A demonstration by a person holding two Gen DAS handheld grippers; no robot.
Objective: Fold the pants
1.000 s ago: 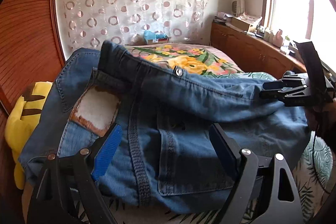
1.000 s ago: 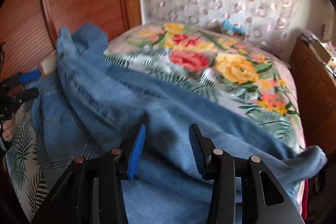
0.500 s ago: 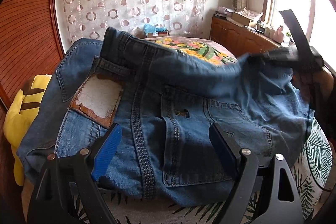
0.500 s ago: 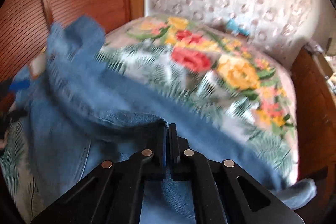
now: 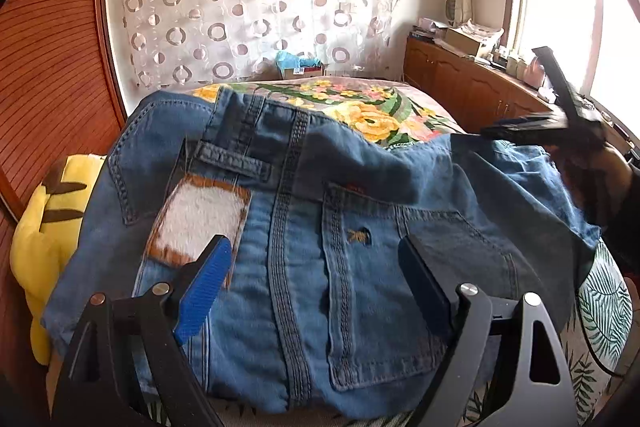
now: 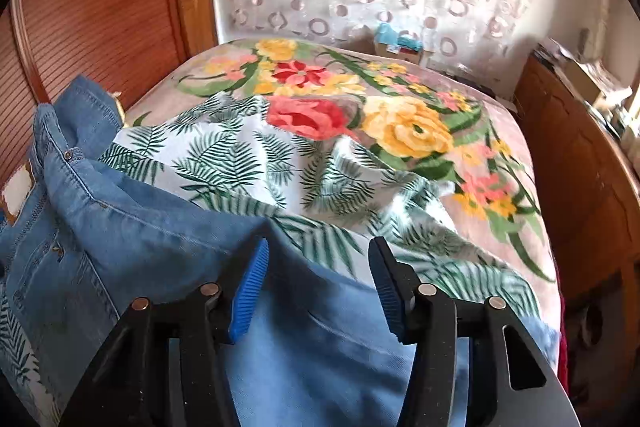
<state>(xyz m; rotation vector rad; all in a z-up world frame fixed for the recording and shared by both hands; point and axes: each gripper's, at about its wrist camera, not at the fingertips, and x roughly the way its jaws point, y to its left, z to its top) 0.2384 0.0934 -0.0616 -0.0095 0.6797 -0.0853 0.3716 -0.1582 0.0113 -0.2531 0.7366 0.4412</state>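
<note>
Blue jeans (image 5: 320, 267) lie on the bed, seat side up, with a back pocket and a white waistband patch (image 5: 200, 223) showing. My left gripper (image 5: 316, 283) is open just above the seat, holding nothing. My right gripper (image 6: 318, 287) is open over the folded denim (image 6: 140, 267). In the left wrist view the right gripper (image 5: 532, 129) hangs at the right above the raised far edge of the jeans.
A floral and fern-print bedspread (image 6: 360, 155) covers the bed. A yellow plush toy (image 5: 44, 227) lies at the left by the wooden headboard (image 5: 44, 67). A wooden cabinet (image 5: 480, 91) with clutter runs along the right under the window. A small box (image 6: 400, 47) sits at the far end.
The right gripper shut on the jeans' leg fabric, carried it across, and has now opened and let go. The upper leg layer is drawn aside, baring the back pocket. The left gripper stayed open.
</note>
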